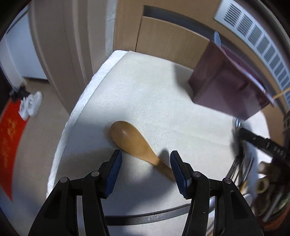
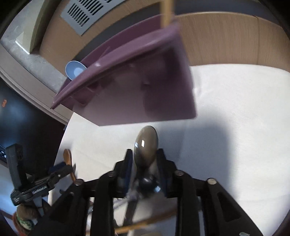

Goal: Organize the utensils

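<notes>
the white cloth-covered table (image 1: 145, 101) fills the middle of the left wrist view and the right and lower half of the right wrist view, with pale wood panelling behind it and a grey slatted vent (image 1: 257, 41) at the upper right of the left view.

next in size is the purple utensil holder (image 2: 130, 87), a box-shaped bin standing on the cloth. it takes up the centre and upper left of the right wrist view and sits at the right edge of the left wrist view. a light blue spoon (image 2: 75, 69) pokes up from its left compartment, and a thin wooden stick (image 2: 166, 12) rises from its top near the upper edge of the frame.

the left gripper (image 1: 145, 167) sits at the bottom centre of its own view with its blue-padded fingers spread wide and nothing pressed between them. the wooden spoon (image 1: 130, 139) lies flat on the cloth just beyond the tips, bowl toward the upper left, handle running down to the right finger, where it slips out of sight.

the right gripper (image 2: 145, 154) is at the bottom centre of its view, jaws partly apart. a metal spoon (image 2: 146, 143) stands between the pads with its shiny bowl pointing up toward the holder; the picture is blurred, and i cannot tell whether the pads press on it.

a bundle of other utensils (image 1: 242, 163) lies at the lower right of the left view, smeared by motion.
</notes>
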`<state>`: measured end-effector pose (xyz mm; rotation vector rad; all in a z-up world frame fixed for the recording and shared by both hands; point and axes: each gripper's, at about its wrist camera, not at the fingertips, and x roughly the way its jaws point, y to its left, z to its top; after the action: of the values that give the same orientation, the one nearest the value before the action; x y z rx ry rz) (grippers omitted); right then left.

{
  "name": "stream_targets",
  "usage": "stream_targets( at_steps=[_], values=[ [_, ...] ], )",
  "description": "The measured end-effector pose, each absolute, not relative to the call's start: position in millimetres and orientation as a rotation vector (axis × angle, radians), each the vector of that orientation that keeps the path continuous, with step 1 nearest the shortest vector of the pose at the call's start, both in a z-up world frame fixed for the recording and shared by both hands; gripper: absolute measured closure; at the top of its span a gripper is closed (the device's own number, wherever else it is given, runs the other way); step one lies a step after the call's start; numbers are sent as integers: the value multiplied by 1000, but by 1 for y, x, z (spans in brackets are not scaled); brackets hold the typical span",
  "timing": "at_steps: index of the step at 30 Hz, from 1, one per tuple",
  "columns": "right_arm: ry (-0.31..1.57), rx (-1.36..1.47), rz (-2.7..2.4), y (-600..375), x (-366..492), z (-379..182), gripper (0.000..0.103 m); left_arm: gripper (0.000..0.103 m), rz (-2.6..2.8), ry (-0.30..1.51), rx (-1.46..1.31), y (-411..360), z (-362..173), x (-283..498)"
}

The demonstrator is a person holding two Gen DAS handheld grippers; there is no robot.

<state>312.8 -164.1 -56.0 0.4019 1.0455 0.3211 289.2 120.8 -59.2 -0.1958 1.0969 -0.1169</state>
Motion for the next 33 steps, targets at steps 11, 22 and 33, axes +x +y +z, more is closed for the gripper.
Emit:
stream_targets(
  at_steps=[11, 22, 33],
  values=[
    [984, -24, 283, -109, 311, -45, 53, 45, -18, 1064, -210, 104, -61, 328],
    [983, -136, 308, -104, 323, -37, 73, 45, 29, 1079, -114, 93, -64, 327],
    [806, -131, 335, -149, 272, 11, 73, 55, 124, 1044, -134, 92, -68, 323]
  ],
)
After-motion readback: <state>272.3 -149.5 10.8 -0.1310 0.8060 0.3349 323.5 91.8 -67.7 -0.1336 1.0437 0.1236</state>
